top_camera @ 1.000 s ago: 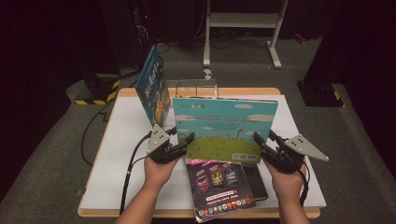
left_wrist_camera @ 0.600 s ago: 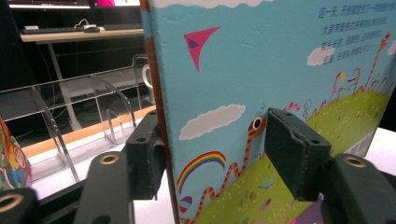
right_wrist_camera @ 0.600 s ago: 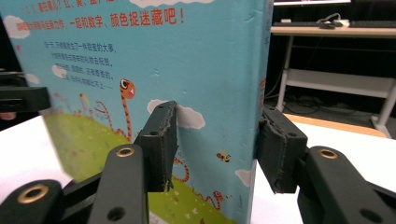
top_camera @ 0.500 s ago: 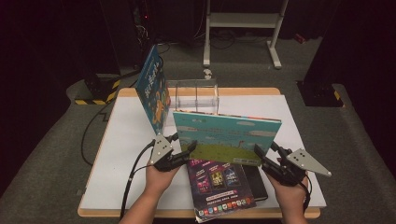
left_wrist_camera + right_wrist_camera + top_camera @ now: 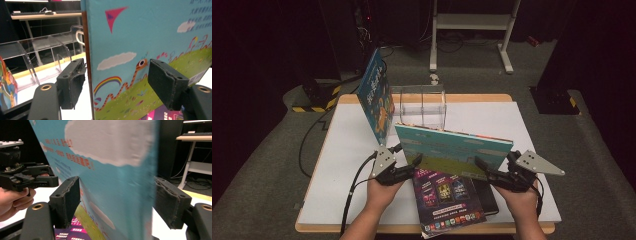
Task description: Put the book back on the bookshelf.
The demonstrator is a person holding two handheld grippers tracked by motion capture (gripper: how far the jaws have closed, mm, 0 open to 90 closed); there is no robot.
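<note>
Desk (image 5: 337, 165) with a white top carries several picture books and a clear acrylic book rack (image 5: 422, 106) near its far edge. A turquoise picture book (image 5: 452, 150), its cover showing clouds, a rainbow and a green meadow, stands on edge across the middle of the desk, just in front of the rack and tilted a little. Its lower edge sits over a dark book with a pink and purple cover (image 5: 444, 197) that lies flat at the near edge, between the two hands, on top of a black one.

The left claw (image 5: 414, 162) is at the turquoise book's left end. In the left gripper view that end sits between its jaws, which have just been opening: the pads (image 5: 75, 86) stand clear of the cover on both sides, with a gap showing, so the book is not gripped there.

The right claw (image 5: 482, 167) is at the book's right end. In the right gripper view the book's edge, blurred, passes between two pads (image 5: 68, 200) that are set wide apart; these jaws too have just been opening, and neither pad presses on the book.

Another blue picture book (image 5: 377, 95) stands upright and leaning at the left of the rack, well behind the left hand (image 5: 382, 192). The right hand (image 5: 522, 197) rests low by the desk's near right corner.
</note>
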